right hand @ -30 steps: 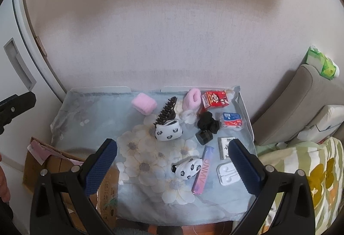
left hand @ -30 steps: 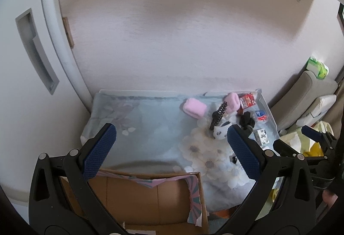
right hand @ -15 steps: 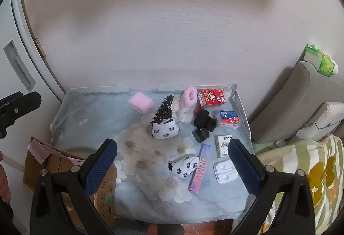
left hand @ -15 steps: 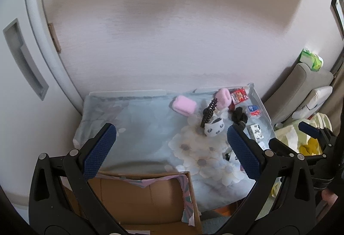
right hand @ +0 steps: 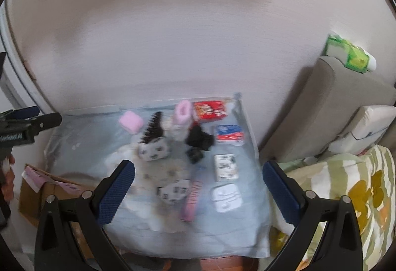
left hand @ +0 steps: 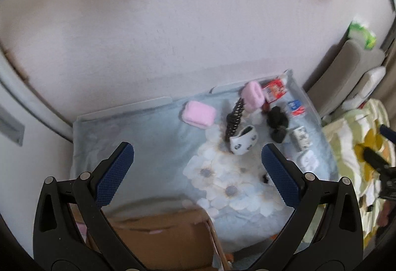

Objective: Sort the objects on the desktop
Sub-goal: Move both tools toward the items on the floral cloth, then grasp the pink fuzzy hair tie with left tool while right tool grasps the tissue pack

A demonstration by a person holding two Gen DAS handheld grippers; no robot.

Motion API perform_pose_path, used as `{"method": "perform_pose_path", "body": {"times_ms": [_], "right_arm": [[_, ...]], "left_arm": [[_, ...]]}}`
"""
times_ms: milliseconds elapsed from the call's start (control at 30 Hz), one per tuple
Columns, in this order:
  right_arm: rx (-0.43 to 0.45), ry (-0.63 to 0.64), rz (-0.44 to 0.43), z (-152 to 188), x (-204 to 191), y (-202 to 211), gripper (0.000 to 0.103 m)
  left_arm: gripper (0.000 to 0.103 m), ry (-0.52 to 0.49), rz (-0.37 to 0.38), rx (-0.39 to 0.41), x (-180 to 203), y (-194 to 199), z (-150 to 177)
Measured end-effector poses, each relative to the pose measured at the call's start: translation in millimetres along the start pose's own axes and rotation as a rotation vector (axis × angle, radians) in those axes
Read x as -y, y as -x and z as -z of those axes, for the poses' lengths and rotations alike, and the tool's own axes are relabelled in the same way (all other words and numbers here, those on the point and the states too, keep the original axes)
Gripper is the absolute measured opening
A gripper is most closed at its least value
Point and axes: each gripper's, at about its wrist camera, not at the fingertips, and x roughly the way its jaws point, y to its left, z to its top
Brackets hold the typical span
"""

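A small table with a pale blue floral cloth holds several small objects: a pink sponge, a black hair claw, two panda-print pouches, a pink fluffy item, a red box, a black scrunchie, a pink tube and white earphones. My right gripper is open and empty, high above the table's front. My left gripper is open and empty above the table's left front. The sponge and claw show in the left wrist view.
A brown cardboard box stands on the floor at the table's front left. A grey cushion with a green packet and a floral blanket lie to the right. A wall runs behind the table.
Both grippers have drifted and both views are now blurred by motion. The left view has swung right and tilted; the table sits lower and farther in the right view. Both stay open.
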Motion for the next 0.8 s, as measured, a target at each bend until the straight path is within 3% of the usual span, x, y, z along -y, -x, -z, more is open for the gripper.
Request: {"method": "perform_pose_path", "body": {"times_ms": [167, 400, 500, 633, 800], "right_arm": [[-0.092, 0.014, 0.023, 14.3, 34.0, -36.7, 0.103], [-0.219, 0.008, -0.015, 34.6, 56.1, -108.7, 0.103], [-0.243, 0.003, -0.028, 34.9, 62.3, -133.7, 0.103], [-0.269, 0.015, -0.047, 34.5, 61.0, -164.0, 0.102], [-0.314, 0.027, -0.059, 41.1, 62.4, -194.0, 0.096]], "left_arm": [[0.103, -0.030, -0.001, -0.093, 5.0, -59.6, -13.1], [0.103, -0.050, -0.008, -0.186, 10.1, -147.3, -25.3], [0.103, -0.063, -0.049, -0.237, 12.6, -181.4, -24.3], [0.102, -0.051, -0.068, -0.295, 12.9, -212.7, -19.6], [0.102, -0.064, -0.088, -0.296, 17.9, -231.2, -19.6]]}}
